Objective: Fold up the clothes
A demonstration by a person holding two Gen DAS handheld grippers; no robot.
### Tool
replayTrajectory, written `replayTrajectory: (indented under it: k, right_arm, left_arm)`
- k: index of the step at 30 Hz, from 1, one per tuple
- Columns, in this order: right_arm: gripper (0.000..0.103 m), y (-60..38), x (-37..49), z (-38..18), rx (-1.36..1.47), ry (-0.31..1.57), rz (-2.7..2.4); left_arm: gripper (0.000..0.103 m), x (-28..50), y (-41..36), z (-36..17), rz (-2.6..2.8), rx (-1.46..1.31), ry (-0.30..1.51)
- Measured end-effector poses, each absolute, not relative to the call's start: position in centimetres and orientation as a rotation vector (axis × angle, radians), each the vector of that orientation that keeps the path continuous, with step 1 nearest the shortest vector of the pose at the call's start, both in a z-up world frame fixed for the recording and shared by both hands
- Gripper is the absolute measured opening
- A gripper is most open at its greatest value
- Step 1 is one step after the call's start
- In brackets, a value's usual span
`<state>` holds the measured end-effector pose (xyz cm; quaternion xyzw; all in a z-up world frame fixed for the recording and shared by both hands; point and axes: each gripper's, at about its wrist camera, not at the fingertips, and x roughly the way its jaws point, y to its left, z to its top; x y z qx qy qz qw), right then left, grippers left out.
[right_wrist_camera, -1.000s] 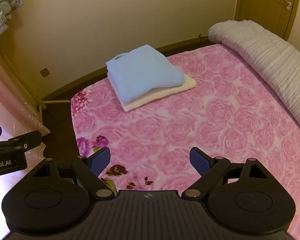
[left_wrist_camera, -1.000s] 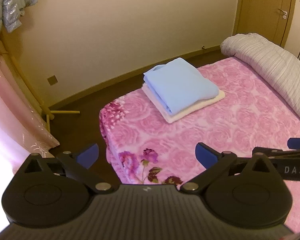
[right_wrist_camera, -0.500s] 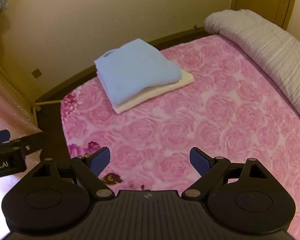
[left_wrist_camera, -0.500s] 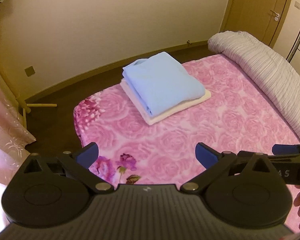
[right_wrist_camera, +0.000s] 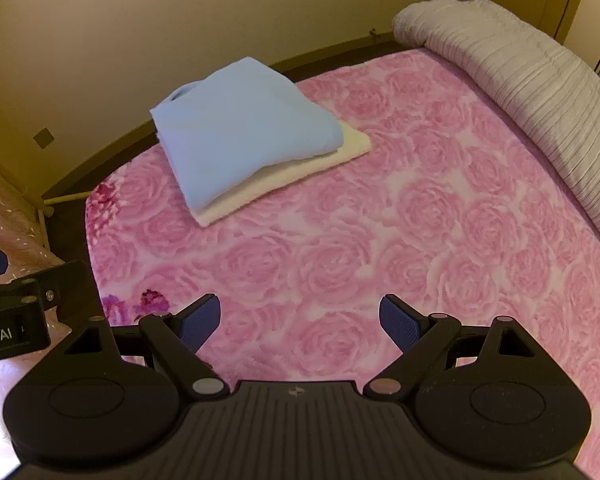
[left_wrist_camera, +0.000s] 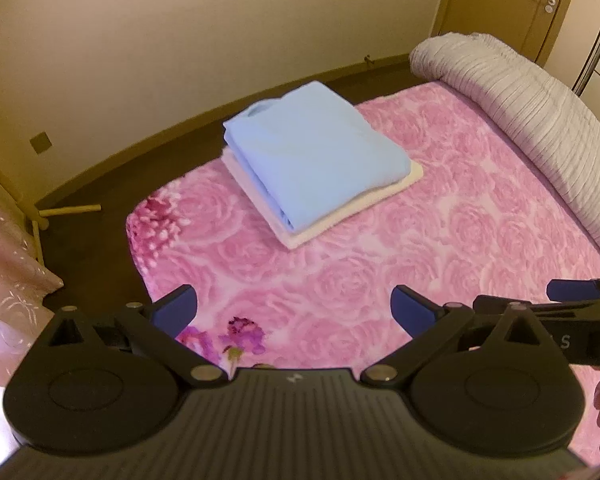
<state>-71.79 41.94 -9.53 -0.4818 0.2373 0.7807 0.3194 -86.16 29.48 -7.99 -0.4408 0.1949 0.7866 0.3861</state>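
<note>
The folded blue garment [left_wrist_camera: 316,152] lies atop a folded cream one [left_wrist_camera: 340,208] near the far-left corner of the pink rose blanket [left_wrist_camera: 460,240], closer in both views than a second ago. Left gripper [left_wrist_camera: 294,312] and right gripper [right_wrist_camera: 300,322] hover wide apart-fingered, holding nothing. "bot.AI" shows on the left gripper's side. A grey rolled quilt [left_wrist_camera: 532,120] lines the right edge.

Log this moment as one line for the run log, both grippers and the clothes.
left hand-held gripper open, empty | right hand-held gripper open, empty | folded light blue garment stacked on folded cream garment | stack on pink rose blanket
</note>
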Motion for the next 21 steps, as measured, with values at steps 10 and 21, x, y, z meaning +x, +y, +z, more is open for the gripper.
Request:
replayTrajectory:
  k: [10,21]
  right_arm:
    - [0.089,43.6,-73.2,-10.9,-1.297,0.631,2.037]
    - [0.089,44.6,-74.2,-11.7,-1.307,0.626,2.022]
  left_arm:
    - [0.102,-88.3,31.1,-9.7,2.002,-1.177,0.518]
    - [0.102,-89.4,31.9,-10.6,2.013,-1.193,0.532]
